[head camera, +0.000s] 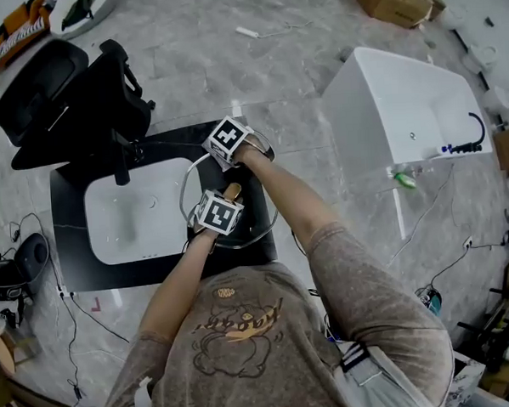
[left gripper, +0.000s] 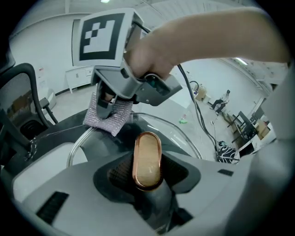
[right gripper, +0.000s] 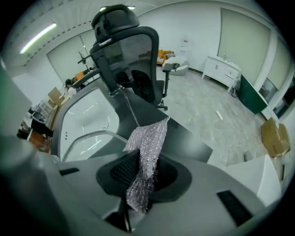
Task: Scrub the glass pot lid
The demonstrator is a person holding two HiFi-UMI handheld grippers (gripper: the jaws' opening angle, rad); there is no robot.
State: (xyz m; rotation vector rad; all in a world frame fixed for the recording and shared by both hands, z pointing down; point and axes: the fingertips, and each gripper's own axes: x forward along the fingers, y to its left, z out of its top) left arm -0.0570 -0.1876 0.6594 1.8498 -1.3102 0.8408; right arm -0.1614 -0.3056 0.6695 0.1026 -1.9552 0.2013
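The glass pot lid (head camera: 257,225) is held over the black counter (head camera: 79,267), beside the white basin (head camera: 136,215). My left gripper (head camera: 219,212) is shut on the lid's copper-coloured handle (left gripper: 147,159), which stands upright between the jaws of that gripper (left gripper: 147,173). The lid's clear rim (left gripper: 182,136) curves away behind the handle. My right gripper (head camera: 227,141) is shut on a silvery scrub cloth (right gripper: 146,156). In the left gripper view this right gripper (left gripper: 110,105) holds the cloth (left gripper: 109,119) at the lid's far edge. In the right gripper view the lid's rim (right gripper: 94,135) lies below the hanging cloth.
A black office chair (head camera: 62,106) stands just behind the counter on the left. A white bathtub (head camera: 411,113) sits on the floor to the right, with a cardboard box (head camera: 393,0) beyond it. Cables run over the floor around the counter.
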